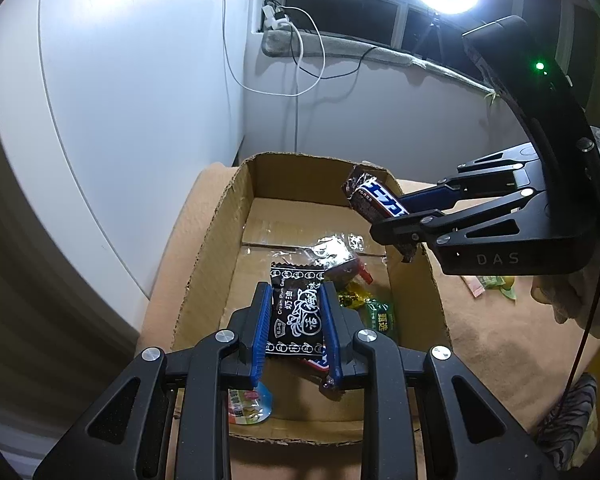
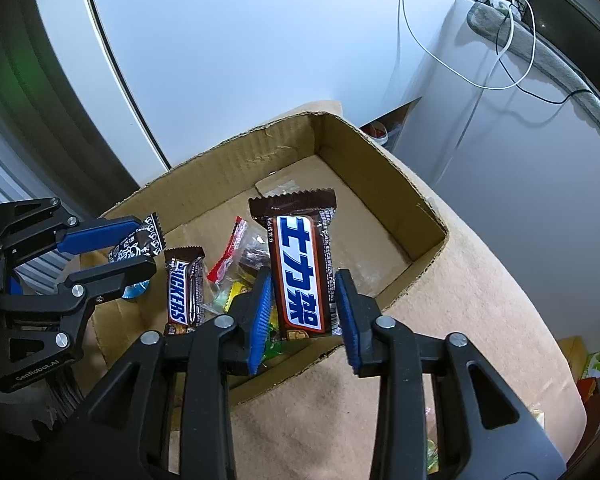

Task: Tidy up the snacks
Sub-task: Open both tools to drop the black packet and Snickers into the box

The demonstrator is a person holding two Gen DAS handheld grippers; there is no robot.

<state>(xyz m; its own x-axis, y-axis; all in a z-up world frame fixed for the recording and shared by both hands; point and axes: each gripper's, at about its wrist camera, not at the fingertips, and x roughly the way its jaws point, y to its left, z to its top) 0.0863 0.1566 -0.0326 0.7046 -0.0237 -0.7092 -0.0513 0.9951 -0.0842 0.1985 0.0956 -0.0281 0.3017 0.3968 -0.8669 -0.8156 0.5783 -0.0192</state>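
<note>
Above the open brown cardboard box point(image 2: 384, 184), the right hand-held gripper point(image 2: 305, 312) gapes around a brown chocolate bar point(image 2: 300, 268) (pads apart), which could tumble outside; the left hand-held gripper point(image 1: 296, 332) pinches a black candy packet point(image 1: 296, 312).

Snack packets point(image 2: 182, 286) lie inside the cardboard box point(image 2: 384, 184).

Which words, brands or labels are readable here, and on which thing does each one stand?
"Cream Plum": black-and-white candy packet in the left tool.
"DAS": black right tool.
"SNICKERS", partly hidden: small brown bar.
"GenRobot.AI": left tool body.
Green packet: unreadable.
</note>
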